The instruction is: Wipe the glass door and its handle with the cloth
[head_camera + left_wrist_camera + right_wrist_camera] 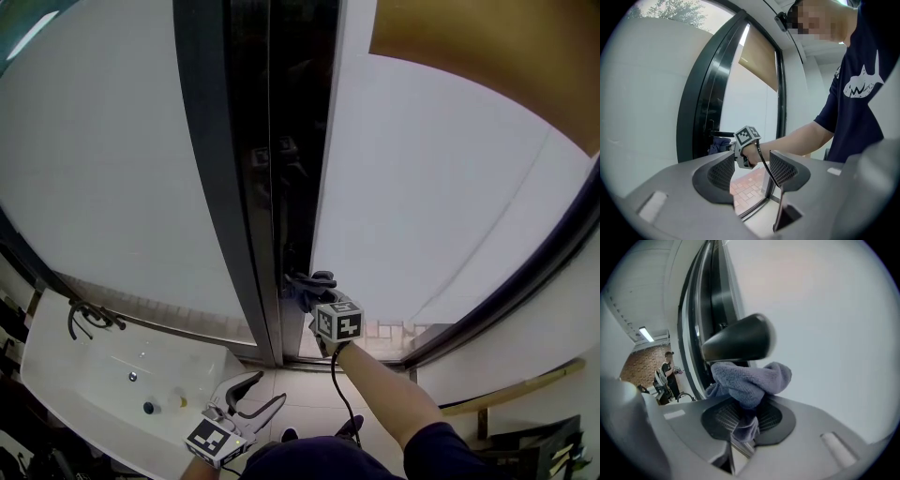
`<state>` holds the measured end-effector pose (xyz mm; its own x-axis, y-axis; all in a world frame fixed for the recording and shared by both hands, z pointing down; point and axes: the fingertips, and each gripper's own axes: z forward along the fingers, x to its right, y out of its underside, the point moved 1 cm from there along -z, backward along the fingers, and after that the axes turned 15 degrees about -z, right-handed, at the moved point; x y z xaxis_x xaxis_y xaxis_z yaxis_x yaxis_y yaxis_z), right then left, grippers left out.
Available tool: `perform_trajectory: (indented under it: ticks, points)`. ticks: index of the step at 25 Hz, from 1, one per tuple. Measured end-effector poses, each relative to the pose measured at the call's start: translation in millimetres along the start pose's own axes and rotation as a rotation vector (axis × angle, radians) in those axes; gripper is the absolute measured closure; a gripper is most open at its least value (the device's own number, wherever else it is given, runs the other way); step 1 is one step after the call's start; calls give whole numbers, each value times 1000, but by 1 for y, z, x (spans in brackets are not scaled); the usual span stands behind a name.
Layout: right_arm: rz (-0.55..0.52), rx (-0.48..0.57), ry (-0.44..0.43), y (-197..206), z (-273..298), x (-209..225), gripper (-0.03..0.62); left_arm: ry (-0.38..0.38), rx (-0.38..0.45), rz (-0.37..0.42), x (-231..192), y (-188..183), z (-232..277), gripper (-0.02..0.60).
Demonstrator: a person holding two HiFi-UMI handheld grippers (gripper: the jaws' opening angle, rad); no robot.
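The glass door (441,187) stands in a dark frame (234,187). My right gripper (319,302) is shut on a bunched blue-grey cloth (751,379) and presses it against the underside of the black door handle (738,340). In the head view the cloth (302,286) sits at the frame's edge, low on the door. The left gripper view shows the right gripper (746,140), the cloth (717,146) and the handle (723,134) from the side. My left gripper (246,401) hangs low near my body, open and holding nothing (750,171).
A white basin (84,375) with a black tap (89,319) lies at the lower left. A tan blind (487,56) hangs at the upper right. Brick paving (394,330) shows through the glass. A person (669,369) stands far behind.
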<state>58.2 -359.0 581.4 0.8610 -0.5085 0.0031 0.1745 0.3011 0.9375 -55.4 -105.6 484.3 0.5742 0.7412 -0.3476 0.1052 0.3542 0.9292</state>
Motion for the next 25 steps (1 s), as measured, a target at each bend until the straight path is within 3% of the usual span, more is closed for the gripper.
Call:
perform_trajectory:
  ticks: [5, 10, 17, 25]
  points:
    - [49, 79, -83, -11, -14, -16, 528, -19, 0, -4, -9, 5, -9, 351]
    - [122, 97, -123, -24, 7, -32, 528, -21, 5, -6, -5, -3, -9, 351]
    - [25, 39, -95, -21, 16, -29, 527, -34, -8, -7, -8, 3, -10, 351]
    - [102, -22, -12, 16, -5, 7, 528, -21, 7, -12, -7, 1, -8, 351]
